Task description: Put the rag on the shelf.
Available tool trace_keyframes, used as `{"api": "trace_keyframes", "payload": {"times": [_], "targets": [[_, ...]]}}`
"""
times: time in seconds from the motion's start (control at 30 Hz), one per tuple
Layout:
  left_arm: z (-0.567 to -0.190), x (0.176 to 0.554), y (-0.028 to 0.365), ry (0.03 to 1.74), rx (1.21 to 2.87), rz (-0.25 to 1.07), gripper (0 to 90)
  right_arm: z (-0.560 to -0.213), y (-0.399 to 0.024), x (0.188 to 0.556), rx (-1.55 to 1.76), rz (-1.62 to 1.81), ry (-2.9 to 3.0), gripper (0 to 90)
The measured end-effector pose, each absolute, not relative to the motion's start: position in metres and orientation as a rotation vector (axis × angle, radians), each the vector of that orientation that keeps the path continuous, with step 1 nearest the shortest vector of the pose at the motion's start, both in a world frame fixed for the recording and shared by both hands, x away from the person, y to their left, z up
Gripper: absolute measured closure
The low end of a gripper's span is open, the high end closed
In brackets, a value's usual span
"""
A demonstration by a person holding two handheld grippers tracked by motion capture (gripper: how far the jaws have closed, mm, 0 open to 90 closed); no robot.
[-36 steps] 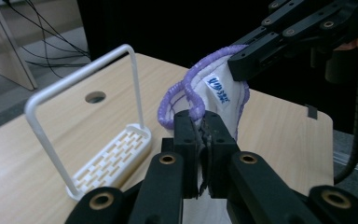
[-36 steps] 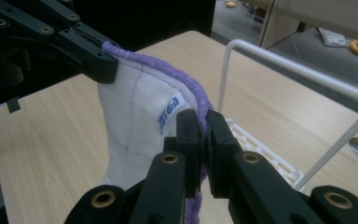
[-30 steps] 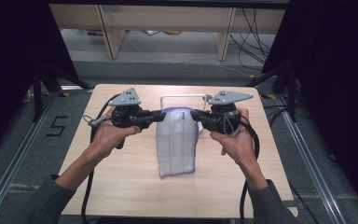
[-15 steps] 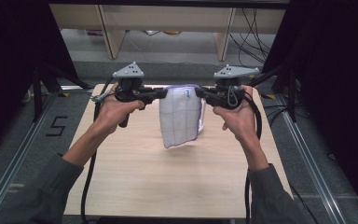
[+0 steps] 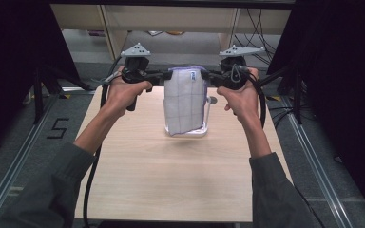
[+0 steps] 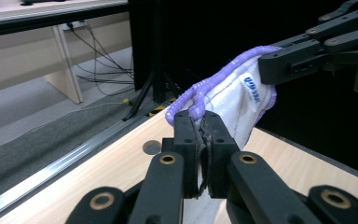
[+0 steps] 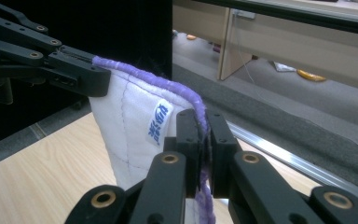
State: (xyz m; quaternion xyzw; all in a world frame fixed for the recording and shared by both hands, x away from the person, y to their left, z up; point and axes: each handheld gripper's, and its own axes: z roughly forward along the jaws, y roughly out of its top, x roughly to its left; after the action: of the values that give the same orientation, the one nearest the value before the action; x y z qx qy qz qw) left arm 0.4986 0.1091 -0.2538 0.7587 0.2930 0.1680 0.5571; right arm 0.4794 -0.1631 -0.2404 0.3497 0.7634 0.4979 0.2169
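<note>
White quilted cloth (image 5: 185, 102) with purple edging, hanging above the worktop (image 5: 180, 180), top corners clamped in left tool (image 5: 164, 75) and right tool (image 5: 208, 76), both pinched together.

Both handheld grippers, the left gripper (image 5: 167, 75) and the right gripper (image 5: 208, 77), are matt black, each topped by a grey three-cornered plate and trailing a black cable. Their black linked jaws carry brass-coloured pivot pins and small dark screws. The person wears grey-green long sleeves (image 5: 52, 190).
</note>
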Motion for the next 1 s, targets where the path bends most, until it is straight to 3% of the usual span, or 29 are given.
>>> {"api": "trace_keyframes", "payload": {"times": [0.47,1.0], "targets": [[-0.243,0.538,0.102,0.756,1.75,0.422,85.5,-0.227,-0.162,0.519,1.062,1.408,2.047,86.2],[-0.293,0.596,0.089,0.841,1.754,0.464,85.0,-0.278,-0.154,0.585,1.207,1.324,2.022,85.7]]}}
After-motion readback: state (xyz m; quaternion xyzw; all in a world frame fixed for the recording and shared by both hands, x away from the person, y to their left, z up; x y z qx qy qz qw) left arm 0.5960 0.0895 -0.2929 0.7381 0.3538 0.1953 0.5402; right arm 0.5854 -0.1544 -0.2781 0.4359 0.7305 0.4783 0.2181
